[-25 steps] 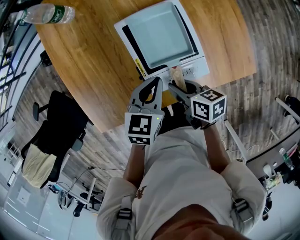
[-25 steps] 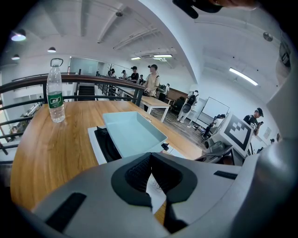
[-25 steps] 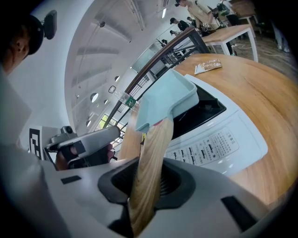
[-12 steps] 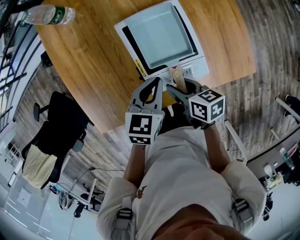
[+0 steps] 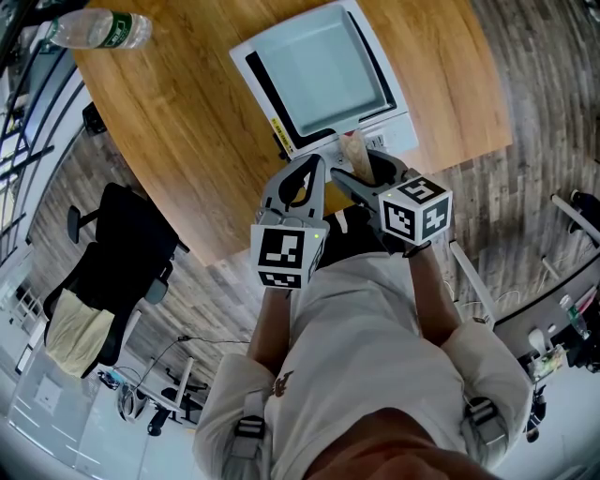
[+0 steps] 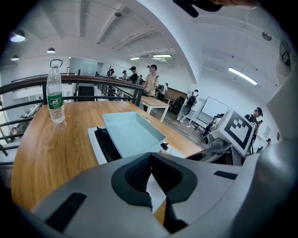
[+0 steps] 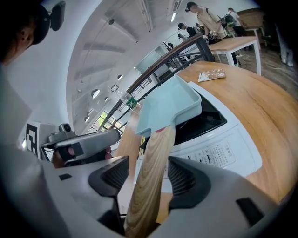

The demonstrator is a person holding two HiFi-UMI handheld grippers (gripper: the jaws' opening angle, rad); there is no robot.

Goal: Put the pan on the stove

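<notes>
A light blue square pan (image 5: pixel 323 70) sits on the white stove (image 5: pixel 394 122) on the wooden table. Its wooden handle (image 5: pixel 354 150) points toward me. In the right gripper view the handle (image 7: pixel 151 176) runs between the pads of my right gripper (image 7: pixel 151 179), whose jaws have just been opening; there is a gap on each side and the pads do not press it. My left gripper (image 5: pixel 309 169) hovers just left of the handle at the stove's near edge. Its pads (image 6: pixel 151 172) are shut on nothing, and beyond them I see the pan (image 6: pixel 132 132).
A plastic water bottle (image 5: pixel 94 28) lies near the table's far left edge. A small packet (image 7: pixel 212 74) rests on the table beyond the stove. A black office chair (image 5: pixel 112 272) stands on the floor to the left. People stand far behind.
The right gripper's jaws have spread away from the pan's handle. The pan, the stove and the left gripper have stayed put.
</notes>
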